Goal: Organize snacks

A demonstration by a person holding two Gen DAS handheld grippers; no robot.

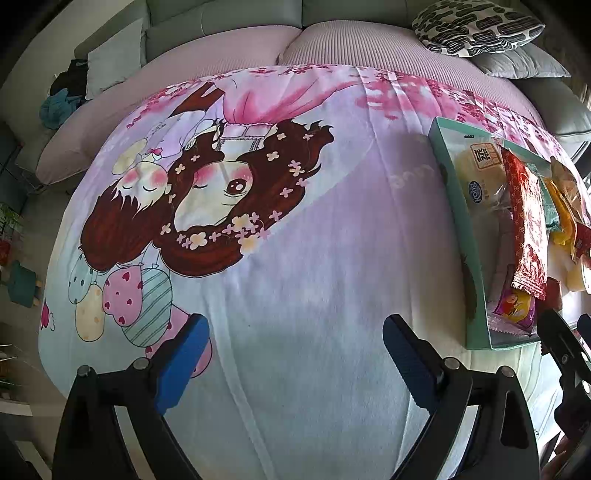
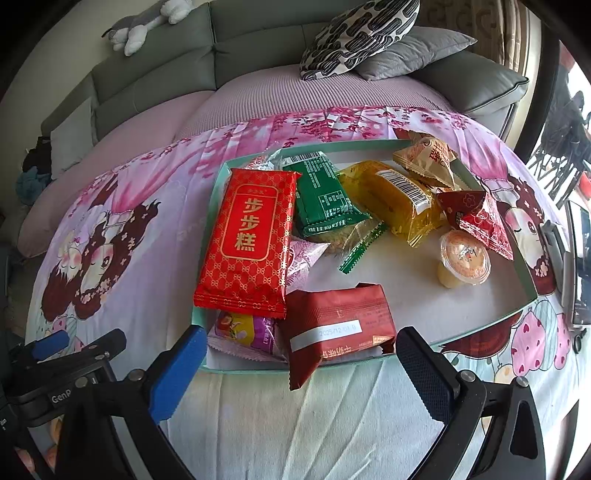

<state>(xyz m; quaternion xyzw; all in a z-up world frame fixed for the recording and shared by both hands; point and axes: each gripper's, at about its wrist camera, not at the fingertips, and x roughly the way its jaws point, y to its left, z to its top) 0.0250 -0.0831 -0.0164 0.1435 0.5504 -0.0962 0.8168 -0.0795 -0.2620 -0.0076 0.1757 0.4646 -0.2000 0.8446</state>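
Observation:
A shallow teal box (image 2: 218,177) lies on the cartoon-print cloth and holds several snacks: a large red packet (image 2: 247,236), a green packet (image 2: 325,199), a yellow packet (image 2: 395,199), a dark red packet (image 2: 332,325) overhanging the near rim, a jelly cup (image 2: 463,262), a purple-yellow packet (image 2: 243,330). My right gripper (image 2: 299,365) is open and empty just in front of the box. My left gripper (image 1: 295,354) is open and empty over bare cloth, left of the box (image 1: 454,206). The left gripper also shows in the right wrist view (image 2: 74,343).
The cloth (image 1: 295,277) covers a rounded pink cushion on a grey-green sofa (image 2: 166,74). A patterned pillow (image 2: 354,33) and a grey pillow (image 2: 417,51) lie at the back. A plush toy (image 2: 144,26) sits on the sofa back.

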